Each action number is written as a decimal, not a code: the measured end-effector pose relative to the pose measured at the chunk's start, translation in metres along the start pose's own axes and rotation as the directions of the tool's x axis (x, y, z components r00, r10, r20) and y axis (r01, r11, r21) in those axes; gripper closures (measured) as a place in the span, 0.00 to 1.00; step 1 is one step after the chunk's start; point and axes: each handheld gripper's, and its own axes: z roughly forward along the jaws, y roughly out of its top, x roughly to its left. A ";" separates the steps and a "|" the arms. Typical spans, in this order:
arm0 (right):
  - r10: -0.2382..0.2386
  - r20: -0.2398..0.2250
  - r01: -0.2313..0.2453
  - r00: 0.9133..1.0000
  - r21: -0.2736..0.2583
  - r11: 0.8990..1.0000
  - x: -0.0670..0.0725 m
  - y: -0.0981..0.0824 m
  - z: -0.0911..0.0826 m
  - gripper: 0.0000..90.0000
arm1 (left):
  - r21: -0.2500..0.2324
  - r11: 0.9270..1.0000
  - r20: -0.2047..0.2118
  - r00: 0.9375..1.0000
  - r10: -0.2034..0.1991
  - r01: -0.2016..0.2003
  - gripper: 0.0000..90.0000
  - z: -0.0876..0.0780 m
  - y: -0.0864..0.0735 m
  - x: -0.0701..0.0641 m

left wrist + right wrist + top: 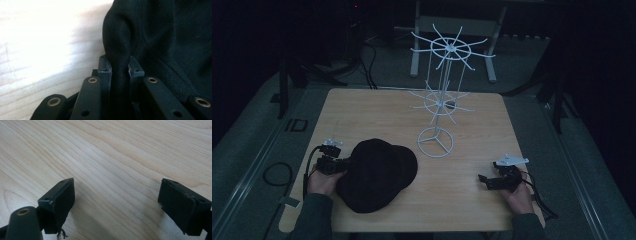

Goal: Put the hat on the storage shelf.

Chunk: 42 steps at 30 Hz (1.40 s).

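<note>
A black cap (374, 175) lies on the wooden table (377, 115) at the front left. My left gripper (341, 166) sits at the cap's left edge, shut on a fold of its fabric. In the left gripper view the black cloth (155, 35) is pinched between the two jaws of the left gripper (120, 65). My right gripper (484, 180) rests low over the table at the front right, open. In the right gripper view the right gripper (116, 192) has only bare wood (115, 157) between its fingertips.
A white wire display stand (439, 100) with two tiers of hooks rises from a round base (435, 142) near the table's middle, just right of the cap. Dark floor, cables and a metal frame (452, 30) lie beyond the far edge.
</note>
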 end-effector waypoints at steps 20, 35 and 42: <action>0.000 0.000 0.000 1.000 0.000 1.000 0.000 0.000 0.000 0.15 | -0.174 0.979 0.062 0.991 0.120 -0.108 0.87 -0.053 0.030 -0.025; 0.000 0.000 0.000 1.000 0.000 1.000 0.000 0.000 0.000 0.15 | -0.263 0.958 0.116 0.982 0.148 -0.113 0.87 -0.084 0.039 -0.024; 0.000 0.000 0.000 1.000 -0.001 1.000 0.000 0.000 0.000 0.15 | -0.299 0.945 0.125 0.977 0.173 -0.129 0.87 -0.101 0.046 -0.025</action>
